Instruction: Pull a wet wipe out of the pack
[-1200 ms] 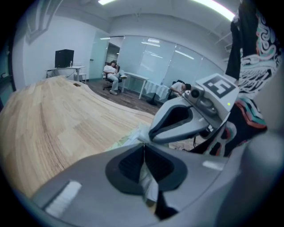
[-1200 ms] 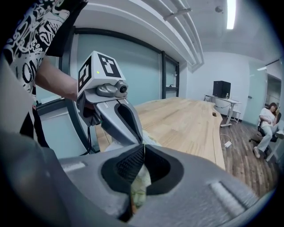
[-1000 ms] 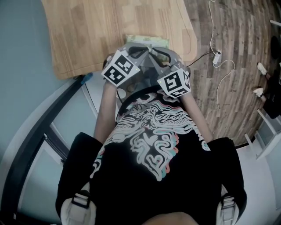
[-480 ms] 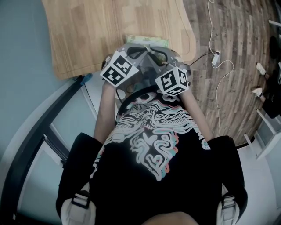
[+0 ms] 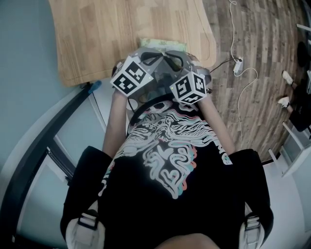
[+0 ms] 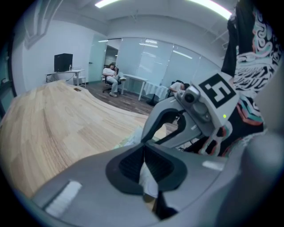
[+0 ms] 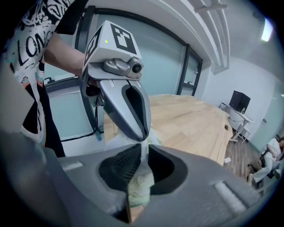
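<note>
1. Since a second ago, the right gripper [image 7: 141, 166] has edged inward, and the pack [image 5: 163, 44] lies at the edge of the surface [image 5: 97, 39].
2. The left gripper [image 6: 143, 166] pinches the white wipe [image 6: 148, 179]; the right is clamped on pale-green material, likely the pack.
3. Extraction is under way; the next move calls for drawing the two apart steadily.

- My head view comes through dim and flat, the colours muted, with no hard shadows.
- Both gripper views bend heavily at the edges, and their corners go dark.
- Ceiling strip lights [image 6: 212, 6] glare overhead, and the nearest foreground reads soft and out of focus.
</note>
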Tool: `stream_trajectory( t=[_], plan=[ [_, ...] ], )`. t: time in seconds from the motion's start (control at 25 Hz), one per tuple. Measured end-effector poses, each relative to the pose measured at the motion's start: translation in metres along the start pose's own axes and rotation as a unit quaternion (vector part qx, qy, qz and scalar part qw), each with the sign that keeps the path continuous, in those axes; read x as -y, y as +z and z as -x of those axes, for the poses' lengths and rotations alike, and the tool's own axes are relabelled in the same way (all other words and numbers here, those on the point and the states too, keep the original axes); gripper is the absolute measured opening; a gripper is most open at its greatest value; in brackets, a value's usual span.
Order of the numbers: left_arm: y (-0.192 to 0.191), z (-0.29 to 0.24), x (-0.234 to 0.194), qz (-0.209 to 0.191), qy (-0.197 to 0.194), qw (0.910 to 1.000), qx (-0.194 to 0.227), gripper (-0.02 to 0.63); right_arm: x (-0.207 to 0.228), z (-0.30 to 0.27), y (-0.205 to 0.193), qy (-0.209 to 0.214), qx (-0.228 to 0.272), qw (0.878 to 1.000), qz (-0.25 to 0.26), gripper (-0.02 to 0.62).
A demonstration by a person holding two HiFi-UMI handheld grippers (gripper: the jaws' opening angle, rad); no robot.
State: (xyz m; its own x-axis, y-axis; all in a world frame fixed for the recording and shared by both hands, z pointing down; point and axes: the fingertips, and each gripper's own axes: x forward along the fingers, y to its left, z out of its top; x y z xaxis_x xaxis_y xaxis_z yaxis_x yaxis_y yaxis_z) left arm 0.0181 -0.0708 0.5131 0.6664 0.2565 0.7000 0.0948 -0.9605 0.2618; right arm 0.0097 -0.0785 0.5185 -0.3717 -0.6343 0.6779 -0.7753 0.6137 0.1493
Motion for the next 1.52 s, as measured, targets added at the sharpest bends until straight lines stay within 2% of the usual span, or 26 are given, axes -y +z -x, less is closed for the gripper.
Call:
stream_trajectory(
  t=[0.24,0.68,0.92,1.52],
  plan=[
    [0.001,0.002,0.000,0.001,0.002,1.0000,0.003,-0.008,-0.003,-0.002,0.000,-0.005,-0.004,1.000,0.016,0.015],
    [0.003,0.009,0.001,0.003,0.009,0.9999,0.007,-0.009,-0.002,-0.001,-0.002,-0.006,-0.001,1.000,0.001,0.015],
    [0.005,0.025,-0.004,0.019,0.018,0.9993,0.026,-0.009,-0.003,0.000,-0.006,-0.007,-0.007,1.000,-0.006,0.015],
    [0.000,0.033,-0.001,0.011,0.014,0.9997,0.018,-0.009,-0.003,-0.002,-0.008,-0.007,-0.012,1.000,-0.018,0.014]
  ],
)
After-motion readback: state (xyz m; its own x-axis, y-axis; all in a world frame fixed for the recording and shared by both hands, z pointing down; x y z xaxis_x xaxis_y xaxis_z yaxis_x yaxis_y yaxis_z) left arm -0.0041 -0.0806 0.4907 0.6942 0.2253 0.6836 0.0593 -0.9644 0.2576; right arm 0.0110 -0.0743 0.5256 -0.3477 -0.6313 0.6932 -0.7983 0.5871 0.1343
